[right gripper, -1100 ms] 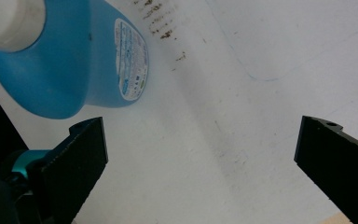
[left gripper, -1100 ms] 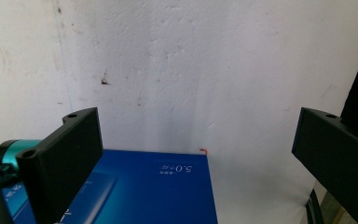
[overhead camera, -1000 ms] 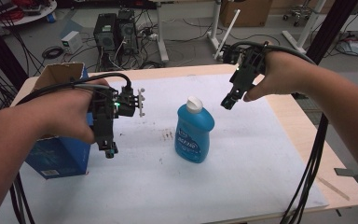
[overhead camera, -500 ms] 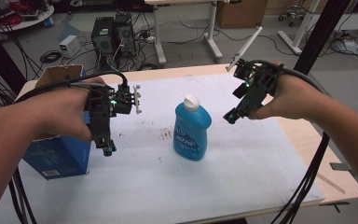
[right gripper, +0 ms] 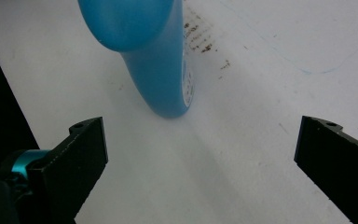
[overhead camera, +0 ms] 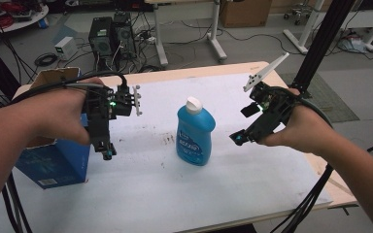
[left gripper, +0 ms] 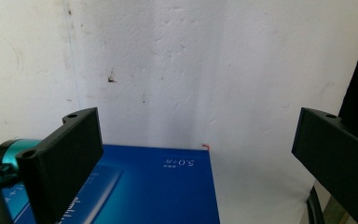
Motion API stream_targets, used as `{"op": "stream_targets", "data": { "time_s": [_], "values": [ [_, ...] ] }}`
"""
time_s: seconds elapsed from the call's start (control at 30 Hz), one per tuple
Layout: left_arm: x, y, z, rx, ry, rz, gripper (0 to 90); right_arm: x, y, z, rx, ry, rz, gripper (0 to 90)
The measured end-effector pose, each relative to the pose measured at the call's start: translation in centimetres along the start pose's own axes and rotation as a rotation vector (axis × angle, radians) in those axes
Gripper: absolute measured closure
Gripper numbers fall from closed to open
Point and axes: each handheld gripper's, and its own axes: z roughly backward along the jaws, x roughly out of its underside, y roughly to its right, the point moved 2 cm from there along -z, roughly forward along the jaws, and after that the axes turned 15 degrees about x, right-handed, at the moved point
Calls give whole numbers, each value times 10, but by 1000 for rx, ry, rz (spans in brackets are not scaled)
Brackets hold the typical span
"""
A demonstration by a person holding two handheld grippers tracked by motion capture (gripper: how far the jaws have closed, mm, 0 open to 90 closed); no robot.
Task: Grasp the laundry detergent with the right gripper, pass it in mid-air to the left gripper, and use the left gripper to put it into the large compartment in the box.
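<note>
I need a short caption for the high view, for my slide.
Two open grippers, left and right, flank an upright blue bottle on a white table.

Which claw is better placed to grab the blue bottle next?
Right. The right claw is open and aimed at the blue bottle; the left claw points down by the blue box.

From my right gripper view, the blue bottle (right gripper: 156, 56) ahead of the fingers (right gripper: 81, 154) is cut off by the top edge, so I can't see its cap, and its label is too blurred to read. In my left gripper view, the blue box (left gripper: 163, 186) between the fingers (left gripper: 70, 149) runs off the bottom edge; its print is too small to read.
</note>
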Motion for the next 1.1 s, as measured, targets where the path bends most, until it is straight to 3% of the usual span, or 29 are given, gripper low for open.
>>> {"op": "stream_targets", "data": {
  "time_s": [0.17,0.47,0.83,1.1],
  "values": [
    [-1,2,1,-4,-1,-3,17,15,-14,-7,7,93,-68,14],
    [-1,2,2,-6,0,-7,17,25,-34,-30,-11,149,-110,14],
    [0,2,0,-9,-5,-8,17,33,-42,-57,-21,234,-218,14],
    [-3,1,0,-7,-3,-16,17,28,-46,-69,-27,267,-236,15]
  ]
}}
